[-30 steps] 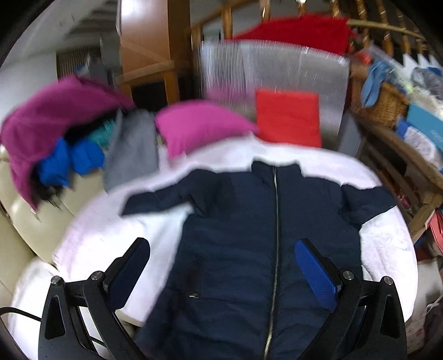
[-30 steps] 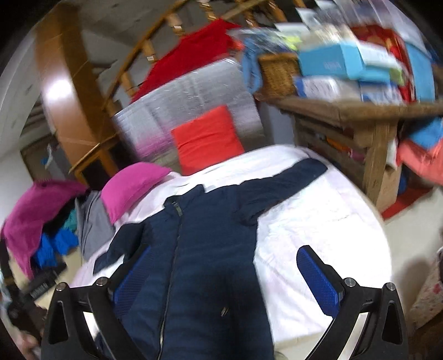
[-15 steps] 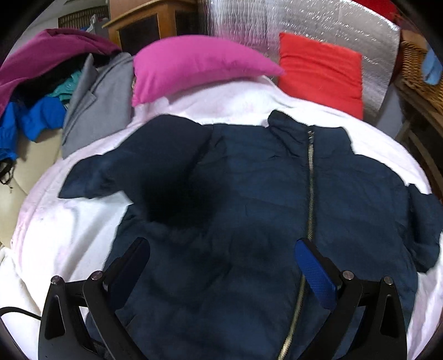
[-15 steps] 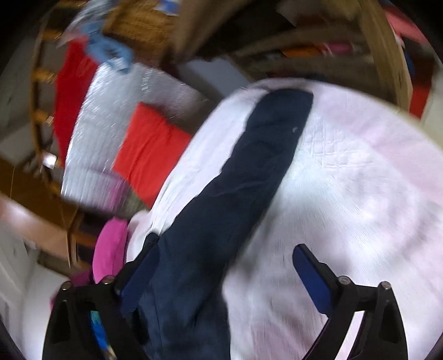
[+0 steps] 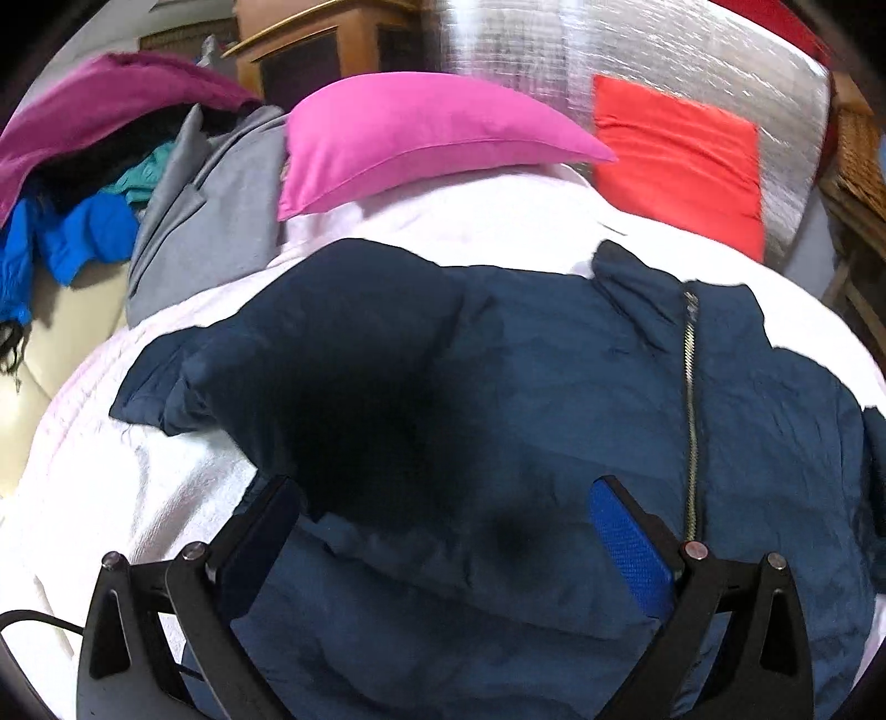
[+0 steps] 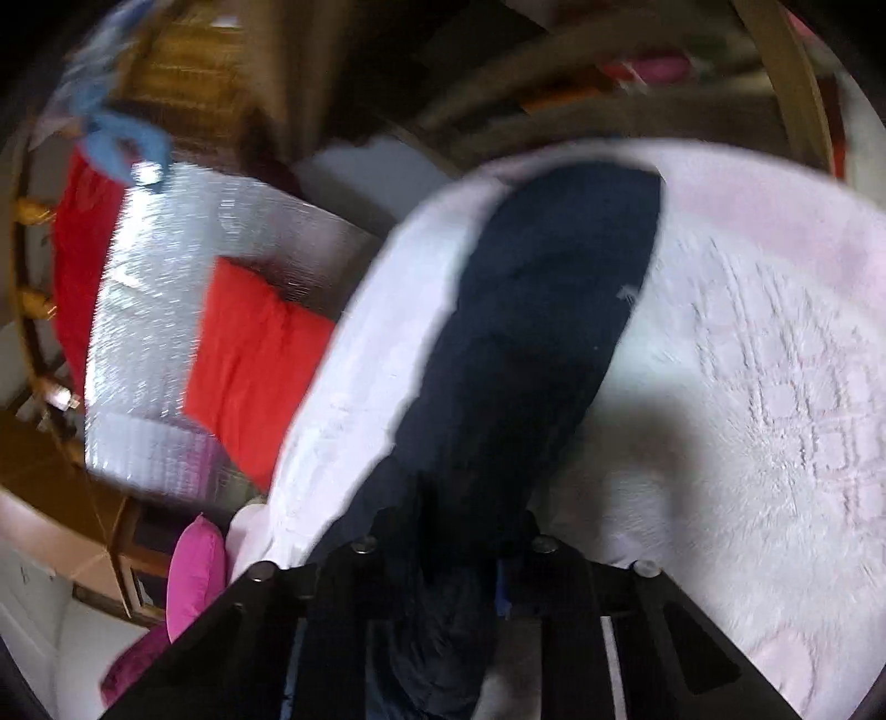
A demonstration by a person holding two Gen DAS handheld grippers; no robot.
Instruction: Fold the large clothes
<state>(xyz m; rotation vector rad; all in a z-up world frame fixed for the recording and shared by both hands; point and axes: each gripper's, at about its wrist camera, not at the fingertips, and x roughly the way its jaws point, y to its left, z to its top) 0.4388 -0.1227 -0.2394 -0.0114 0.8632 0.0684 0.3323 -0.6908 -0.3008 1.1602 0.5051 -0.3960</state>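
A navy zip-up jacket (image 5: 554, 387) lies spread front-up on a white quilt (image 5: 138, 498), collar toward the far side. My left gripper (image 5: 443, 498) hovers low over its chest, left of the zipper, jaws open and nothing pinched between the blue pads. In the right wrist view the jacket's sleeve (image 6: 542, 332) stretches away across the quilt (image 6: 775, 387). My right gripper (image 6: 459, 531) sits at the near end of that sleeve, its jaws closing with the dark fabric bunched between the fingers.
A pink pillow (image 5: 421, 133) and a red cushion (image 5: 675, 160) lie beyond the collar, against a silver foil mat (image 5: 609, 50). A heap of grey (image 5: 205, 221), magenta and blue clothes sits at the left. Wooden furniture and a wicker basket (image 5: 858, 155) crowd the right.
Both grippers dropped toward the jacket. The right one rolled, swung over to the sleeve and went from wide open to closed on it. The left stayed open.
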